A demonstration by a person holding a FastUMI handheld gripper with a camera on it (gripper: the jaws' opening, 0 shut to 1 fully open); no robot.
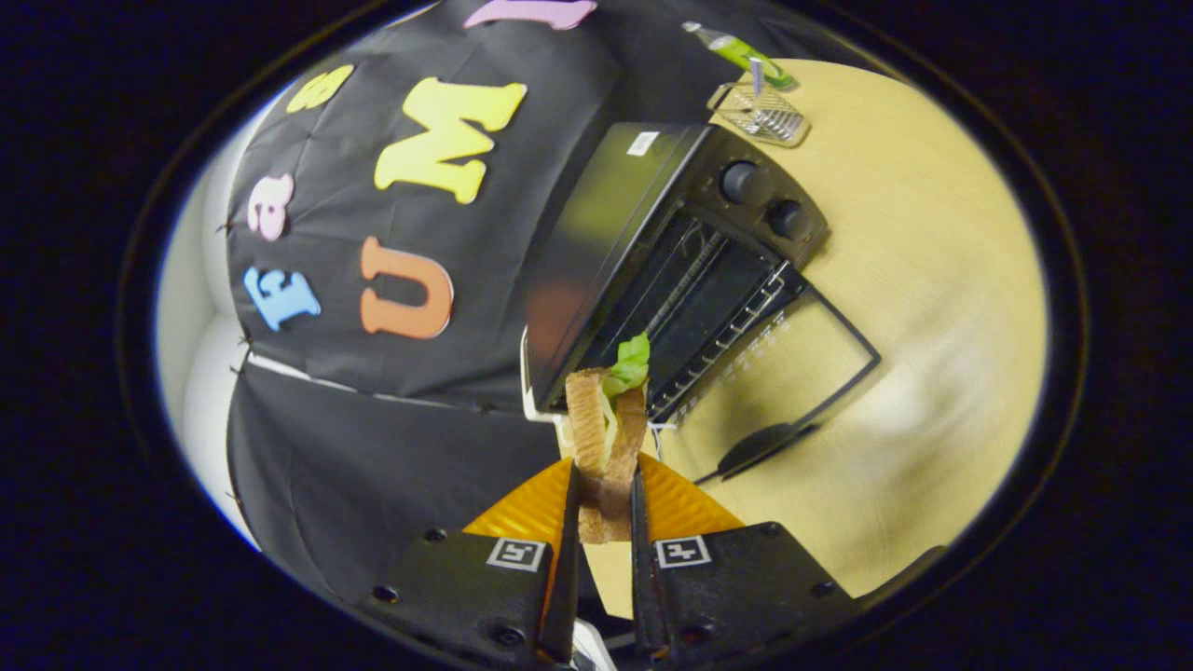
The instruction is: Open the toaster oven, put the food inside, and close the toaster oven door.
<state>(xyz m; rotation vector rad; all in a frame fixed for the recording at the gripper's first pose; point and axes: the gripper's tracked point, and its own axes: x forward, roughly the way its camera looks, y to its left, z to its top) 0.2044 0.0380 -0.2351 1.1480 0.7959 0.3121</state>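
Observation:
My gripper (604, 494) is shut on a sandwich (606, 438), two slices of brown bread with green lettuce poking out at the far end. Both fingers press on the bread from either side. Beyond the sandwich stands the black toaster oven (652, 252) on the wooden table (932, 326). The view is rolled, so the oven appears tilted. Its glass door (792, 373) hangs open and lies flat toward the table, handle (760, 447) at its outer edge. The wire rack (718, 335) shows inside the cavity, just ahead of the lettuce tip. Two knobs (764, 200) sit on the oven's front panel.
An orange plate (671, 503) lies under the fingers, beneath the sandwich. A small wire basket (760, 112) holding a utensil and a green bottle (741, 51) stand on the table past the oven's far side. The black cloth wall hangs behind the oven.

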